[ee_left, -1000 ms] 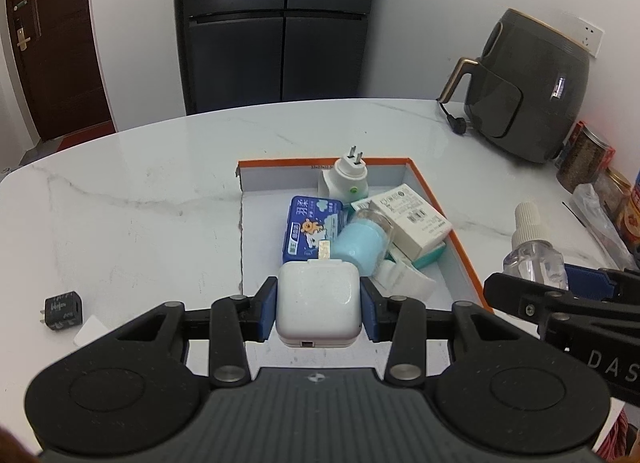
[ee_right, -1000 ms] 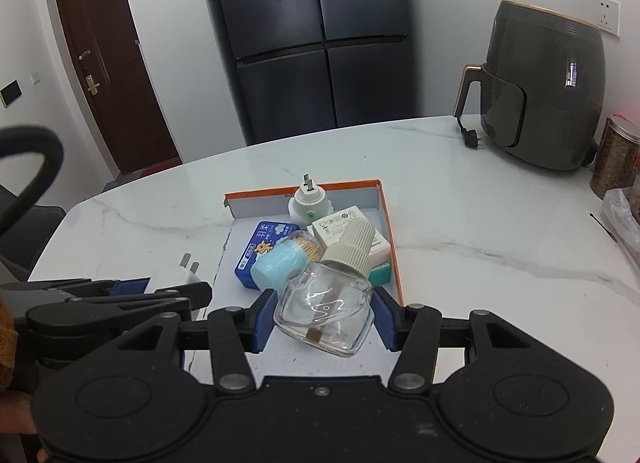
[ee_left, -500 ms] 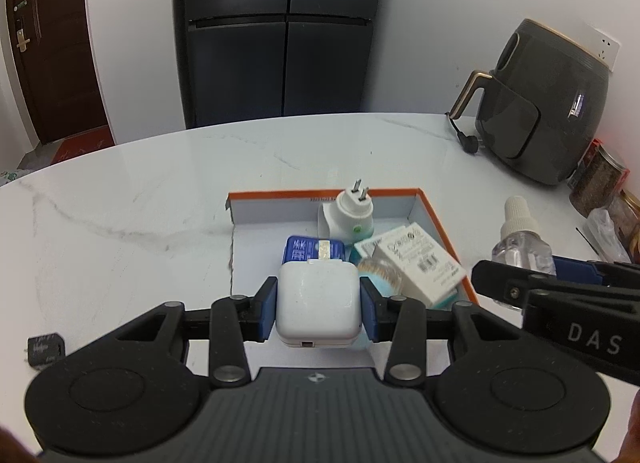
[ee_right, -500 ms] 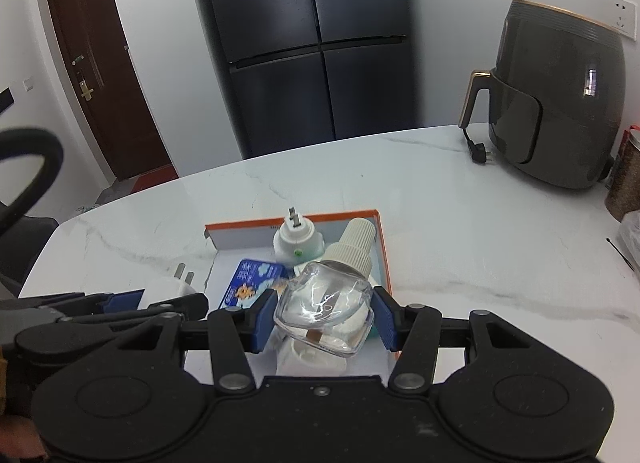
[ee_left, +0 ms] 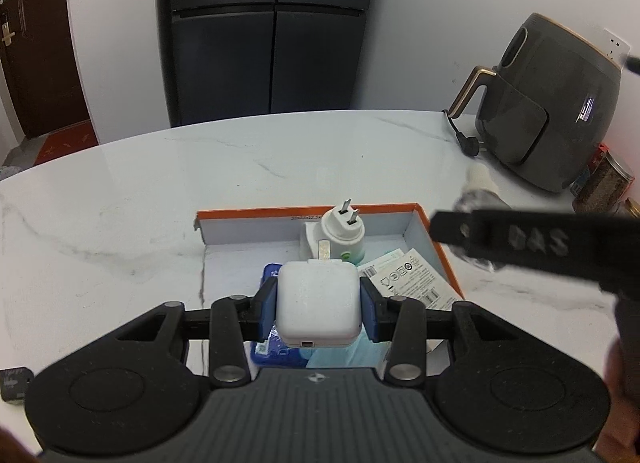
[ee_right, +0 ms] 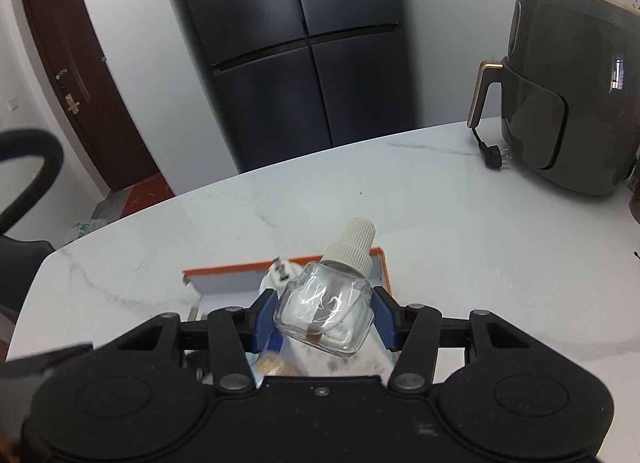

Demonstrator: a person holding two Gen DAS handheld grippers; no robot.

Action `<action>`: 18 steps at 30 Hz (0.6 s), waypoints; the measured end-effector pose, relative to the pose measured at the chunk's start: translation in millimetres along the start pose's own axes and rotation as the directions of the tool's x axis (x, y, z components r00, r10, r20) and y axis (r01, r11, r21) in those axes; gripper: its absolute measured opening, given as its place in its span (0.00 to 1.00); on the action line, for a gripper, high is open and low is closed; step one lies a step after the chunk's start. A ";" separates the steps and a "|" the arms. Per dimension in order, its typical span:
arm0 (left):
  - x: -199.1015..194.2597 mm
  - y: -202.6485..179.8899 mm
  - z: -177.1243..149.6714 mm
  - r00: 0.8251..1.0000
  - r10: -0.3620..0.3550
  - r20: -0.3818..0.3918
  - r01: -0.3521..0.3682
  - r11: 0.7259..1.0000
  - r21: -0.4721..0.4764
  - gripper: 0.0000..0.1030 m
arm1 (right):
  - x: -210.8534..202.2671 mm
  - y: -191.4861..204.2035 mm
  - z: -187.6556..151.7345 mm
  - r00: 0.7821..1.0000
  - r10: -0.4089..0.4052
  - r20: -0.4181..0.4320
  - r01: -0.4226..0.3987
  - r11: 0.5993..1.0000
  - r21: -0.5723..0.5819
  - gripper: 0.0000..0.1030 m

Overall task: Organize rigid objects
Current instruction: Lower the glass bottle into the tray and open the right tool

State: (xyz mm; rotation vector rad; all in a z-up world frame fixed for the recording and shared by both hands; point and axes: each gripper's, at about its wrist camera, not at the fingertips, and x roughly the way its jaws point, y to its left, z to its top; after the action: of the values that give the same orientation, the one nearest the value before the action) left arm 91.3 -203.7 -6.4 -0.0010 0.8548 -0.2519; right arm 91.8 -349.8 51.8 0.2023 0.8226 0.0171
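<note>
Both of my tongs have carried forward over the box since a second ago: its orange rim, then near mid-frame, now sits lower and closer under each camera, and the blue packet has slid mostly beneath my left tool. My left gripper (ee_left: 318, 309) is clenched on the white charger block (ee_left: 317, 305), blue pads pressed to its two sides, at lower centre of the left view. My right gripper (ee_right: 323, 317) grasps the clear glass bottle (ee_right: 326, 315), tilted with its ribbed cream cap up and to the right. Beyond the charger, the orange-rimmed box (ee_left: 304, 213) holds a white round plug device (ee_left: 342, 233) standing against its far wall, a white labelled carton (ee_left: 412, 279) at right, and the blue packet (ee_left: 274, 347). It rests on the marble table (ee_left: 120, 223); the air fryer (ee_left: 552, 119) stands at upper right. I judge this the carry-in step: next I must lower each piece into a free patch of box floor, then let go without knocking the plug device.
</note>
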 end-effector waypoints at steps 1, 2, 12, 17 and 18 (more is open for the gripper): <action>2.1 0.2 0.5 1.000 0.001 -0.004 -0.001 1.000 0.000 0.41 | 6.0 -1.0 3.2 1.000 -0.006 -0.005 0.006 1.000 0.004 0.60; 4.8 0.9 1.4 1.000 -0.001 -0.009 0.001 1.000 -0.003 0.41 | 11.5 -1.8 5.5 1.000 -0.009 -0.012 0.009 1.000 0.007 0.60; 21.4 10.5 5.6 0.999 0.001 -0.037 -0.002 1.000 -0.031 0.41 | 38.9 -14.3 14.5 1.000 0.031 0.006 -0.031 0.996 0.088 0.69; 28.1 9.5 8.4 0.999 -0.015 -0.044 0.013 0.999 -0.039 0.41 | 9.4 -21.0 12.6 0.997 0.023 0.068 -0.029 0.996 0.089 0.69; 29.9 8.8 8.9 0.999 -0.016 -0.044 0.014 0.999 -0.040 0.41 | 1.2 -20.9 10.9 0.996 0.022 0.085 -0.029 0.996 0.080 0.69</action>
State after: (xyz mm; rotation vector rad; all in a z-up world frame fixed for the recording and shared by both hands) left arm 118.7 -202.7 -23.7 -0.0391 0.9045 -0.2499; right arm 99.2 -372.1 54.2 0.2886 0.7372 -0.0012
